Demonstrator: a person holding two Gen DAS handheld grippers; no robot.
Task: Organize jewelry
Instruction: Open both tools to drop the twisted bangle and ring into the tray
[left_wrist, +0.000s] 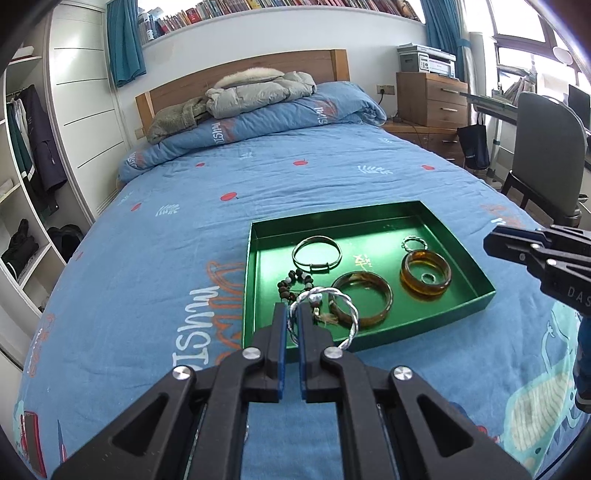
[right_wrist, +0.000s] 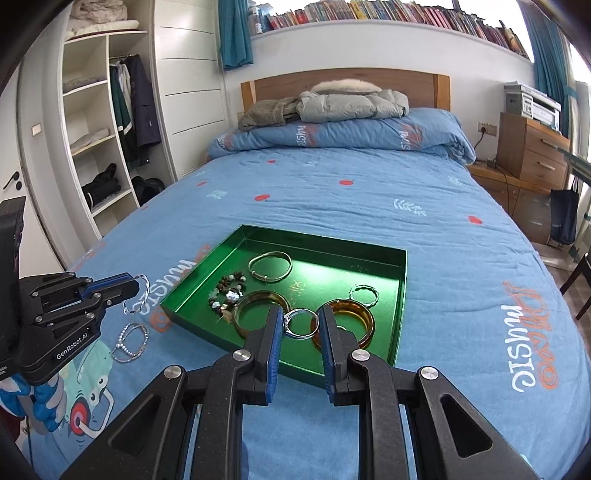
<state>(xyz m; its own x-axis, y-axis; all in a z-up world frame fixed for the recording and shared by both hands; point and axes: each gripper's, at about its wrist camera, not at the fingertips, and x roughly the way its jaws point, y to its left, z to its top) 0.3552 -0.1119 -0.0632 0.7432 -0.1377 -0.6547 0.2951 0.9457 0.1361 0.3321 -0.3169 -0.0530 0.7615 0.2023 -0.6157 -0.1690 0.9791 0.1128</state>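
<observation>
A bed (left_wrist: 184, 206) with a blue cover fills the room before me. On it sits a green tray (left_wrist: 258, 236) holding several bangles and a bead bracelet (left_wrist: 295, 284). My left gripper (left_wrist: 291, 314) is clenched on a twisted silver bangle (left_wrist: 349, 314) above the tray's near left corner. My right gripper (right_wrist: 299, 321) grasps a small silver ring (right_wrist: 301, 325) over the tray's near edge. A beaded chain (right_wrist: 131, 341) lies on the cover left of the tray.

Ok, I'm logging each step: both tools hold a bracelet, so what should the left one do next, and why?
Probably carry on over the green tray and release there. The left tool is shut on a twisted silver bracelet, still short of the tray in the right view, while the other bangles already lie inside.
</observation>
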